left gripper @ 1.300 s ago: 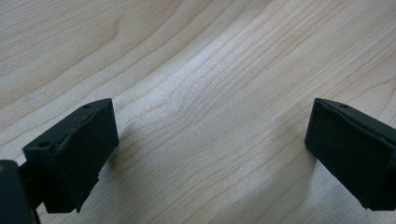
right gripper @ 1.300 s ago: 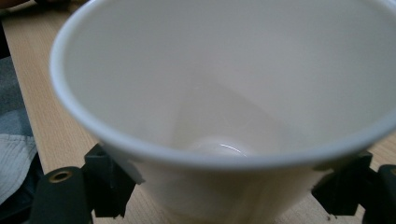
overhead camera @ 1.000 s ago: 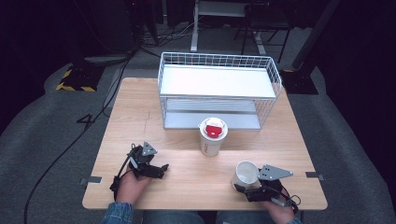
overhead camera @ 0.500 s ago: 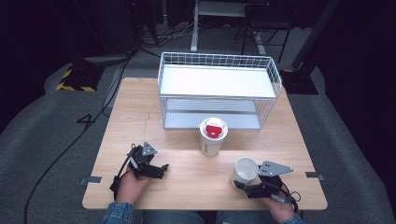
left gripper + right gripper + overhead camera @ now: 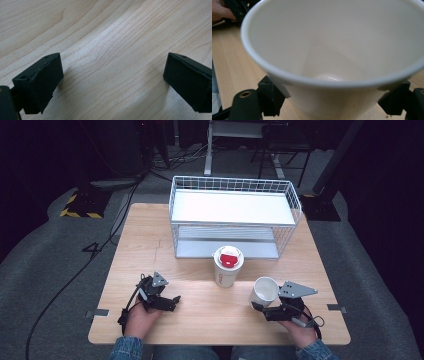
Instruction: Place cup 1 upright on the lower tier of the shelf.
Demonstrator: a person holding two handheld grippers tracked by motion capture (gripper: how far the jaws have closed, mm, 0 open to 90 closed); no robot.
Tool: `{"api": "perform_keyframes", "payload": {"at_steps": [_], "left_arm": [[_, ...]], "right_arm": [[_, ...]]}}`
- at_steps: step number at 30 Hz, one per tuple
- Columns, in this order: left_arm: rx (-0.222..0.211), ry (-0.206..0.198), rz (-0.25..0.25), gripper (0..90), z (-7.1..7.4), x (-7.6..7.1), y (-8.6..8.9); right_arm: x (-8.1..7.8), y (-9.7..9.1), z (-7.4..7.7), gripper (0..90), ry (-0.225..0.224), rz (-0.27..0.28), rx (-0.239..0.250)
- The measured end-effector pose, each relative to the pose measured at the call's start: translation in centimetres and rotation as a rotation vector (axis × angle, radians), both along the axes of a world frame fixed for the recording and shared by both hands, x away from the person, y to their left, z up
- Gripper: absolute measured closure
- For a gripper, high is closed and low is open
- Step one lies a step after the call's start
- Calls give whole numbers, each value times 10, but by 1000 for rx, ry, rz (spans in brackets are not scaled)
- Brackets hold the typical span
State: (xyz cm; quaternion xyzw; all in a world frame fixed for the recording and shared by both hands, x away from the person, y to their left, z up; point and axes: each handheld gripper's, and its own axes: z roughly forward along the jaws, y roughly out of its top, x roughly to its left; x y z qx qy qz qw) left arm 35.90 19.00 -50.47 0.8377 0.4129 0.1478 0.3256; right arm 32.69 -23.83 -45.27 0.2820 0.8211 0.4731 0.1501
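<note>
A white paper cup (image 5: 265, 291) with no lid sits between the jaws of my right gripper (image 5: 266, 309) near the table's front right. In the right gripper view the empty cup (image 5: 332, 50) tilts toward the camera, and both black fingers (image 5: 270, 96) press its sides, so the right gripper (image 5: 334, 98) is shut on it. A second white cup with a red-marked lid (image 5: 228, 265) stands upright mid-table, in front of the wire rack. My left gripper (image 5: 170, 303) rests low at the front left, and the left gripper (image 5: 112, 75) stands open over bare wood.
A white wire rack (image 5: 235, 217) with an upper shelf and a lower shelf stands at the back of the wooden table (image 5: 150, 245). A black cable (image 5: 75, 275) trails over the grey floor at the left. A person's hands hold both grippers at the front edge.
My right gripper has moved slightly away from the front edge with the open cup in it. The left gripper and the lidded cup have stayed where they were.
</note>
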Motion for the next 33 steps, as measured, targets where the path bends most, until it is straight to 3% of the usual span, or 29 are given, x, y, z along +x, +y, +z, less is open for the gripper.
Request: {"api": "perform_keyframes", "payload": {"at_steps": [9,26,33], "left_arm": [[0,0,0,32,0,0,0],[0,-1,-1,32,0,0,0],[0,-2,-1,32,0,0,0]], "right_arm": [[26,2,19,226,-18,-29,3],[68,2,34,228,-37,-88,14],[87,7,34,228,-53,-148,-29]]}}
